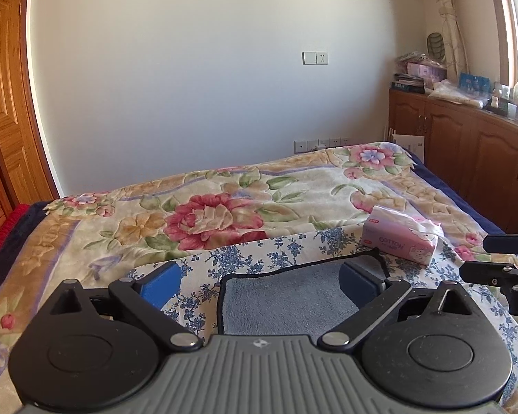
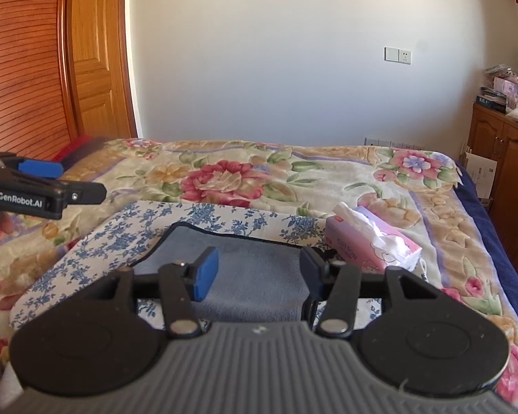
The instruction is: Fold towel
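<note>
Both tongs (image 1: 260,281) (image 2: 259,272) gape above grey towel (image 1: 286,302).

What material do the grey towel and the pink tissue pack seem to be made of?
Grey towel: probably microfibre or terry, matte with a short fuzzy nap and a dark stitched edge. Pink tissue pack: thin glossy plastic film, slightly crinkled, with soft white paper tissue sticking out.

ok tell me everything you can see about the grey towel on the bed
The towel is blue-grey, soft and plush-looking, edged with a dark binding. It lies flat and unfolded on a blue-flowered white cloth spread over the floral blanket. Its near part is hidden behind the grippers. The pink tissue pack sits just past its far right corner. Left gripper and right gripper are open above it, neither gripping it.
</note>
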Tool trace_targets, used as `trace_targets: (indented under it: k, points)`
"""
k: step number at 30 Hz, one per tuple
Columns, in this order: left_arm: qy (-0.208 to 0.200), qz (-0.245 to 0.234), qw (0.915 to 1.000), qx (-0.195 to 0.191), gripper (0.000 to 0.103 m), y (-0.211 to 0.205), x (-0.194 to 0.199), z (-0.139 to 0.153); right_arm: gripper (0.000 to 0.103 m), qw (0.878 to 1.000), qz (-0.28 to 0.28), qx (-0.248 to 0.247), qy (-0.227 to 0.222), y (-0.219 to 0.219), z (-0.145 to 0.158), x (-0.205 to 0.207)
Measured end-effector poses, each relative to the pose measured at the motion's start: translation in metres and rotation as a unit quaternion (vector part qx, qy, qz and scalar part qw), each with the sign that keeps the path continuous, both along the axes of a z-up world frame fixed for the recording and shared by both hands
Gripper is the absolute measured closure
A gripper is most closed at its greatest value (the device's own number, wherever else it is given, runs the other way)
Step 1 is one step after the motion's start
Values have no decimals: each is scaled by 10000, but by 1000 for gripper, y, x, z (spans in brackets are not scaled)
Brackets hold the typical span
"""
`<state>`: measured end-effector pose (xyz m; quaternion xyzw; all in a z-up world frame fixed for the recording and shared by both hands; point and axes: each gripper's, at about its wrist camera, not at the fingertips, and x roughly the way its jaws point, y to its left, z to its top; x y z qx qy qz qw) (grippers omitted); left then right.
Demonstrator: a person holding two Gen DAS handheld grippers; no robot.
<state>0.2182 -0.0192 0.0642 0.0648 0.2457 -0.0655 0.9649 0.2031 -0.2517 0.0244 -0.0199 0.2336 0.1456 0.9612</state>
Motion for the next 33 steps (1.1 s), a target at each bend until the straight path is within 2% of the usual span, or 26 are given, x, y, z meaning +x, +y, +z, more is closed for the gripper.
trace_targets:
  k: [6, 8, 15, 18, 33]
  points:
    - [-64, 28, 10000, 2, 0, -2, -21, 10, 29, 9999, -99, -3, -90, -4, 9, -15]
    - [-93, 54, 9999, -48, 0, -2, -26, 13, 17, 9998, -127, 8, -141, -5, 11, -21]
    - [-132, 64, 9998, -103, 0, -2, -45, 20, 12, 9996, -225, 13, -155, -6, 14, -33]
    - [-142, 92, 9997, -180, 0, 1, -53, 21, 0, 9995, -258, 8, -200, -6, 15, -40]
    - [-338, 232, 9991, -55, 0, 1, -91, 11, 0, 9995, -257, 34, -158, -4, 11, -63]
